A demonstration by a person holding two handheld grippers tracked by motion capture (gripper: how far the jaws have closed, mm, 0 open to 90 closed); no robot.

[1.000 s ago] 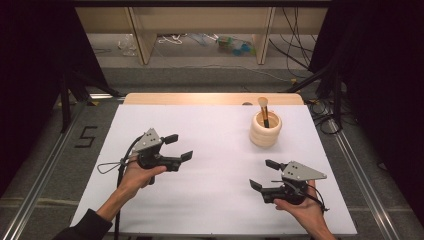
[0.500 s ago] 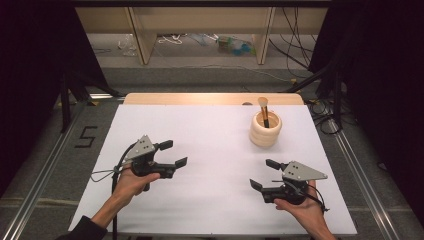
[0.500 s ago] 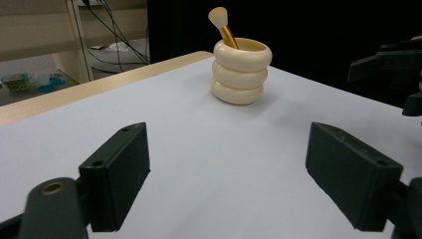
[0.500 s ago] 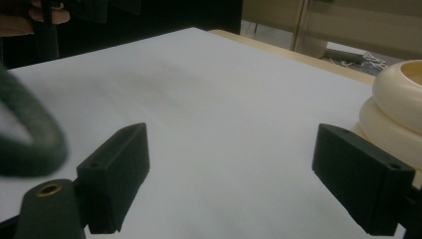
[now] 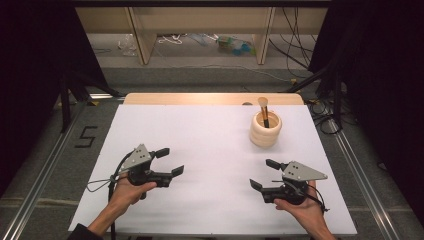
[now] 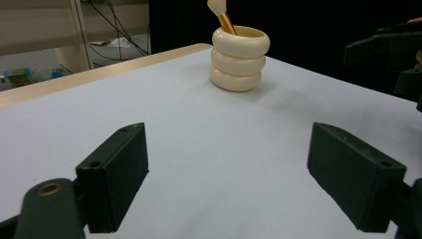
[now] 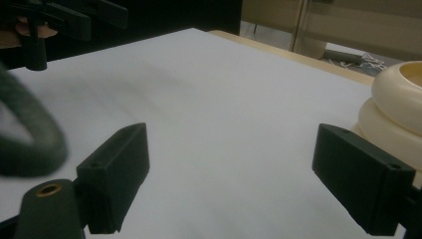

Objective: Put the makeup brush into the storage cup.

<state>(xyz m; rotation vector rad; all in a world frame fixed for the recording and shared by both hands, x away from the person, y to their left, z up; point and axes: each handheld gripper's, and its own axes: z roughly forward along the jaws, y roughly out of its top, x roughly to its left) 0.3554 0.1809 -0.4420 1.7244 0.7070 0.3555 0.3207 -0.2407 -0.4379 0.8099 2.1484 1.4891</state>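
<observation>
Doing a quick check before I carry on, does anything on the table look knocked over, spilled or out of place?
Nothing stands out. The cream ringed holder stands upright on the white table with the brush leaning inside it. The left gripper and right gripper are both open, empty and apart from it.

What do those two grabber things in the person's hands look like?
Each gripper, left and right, is black with two flat, blocky jaws and a grey three-cornered plate on top. A dark cable trails from the left one. A dark sleeve covers the left arm.
</observation>
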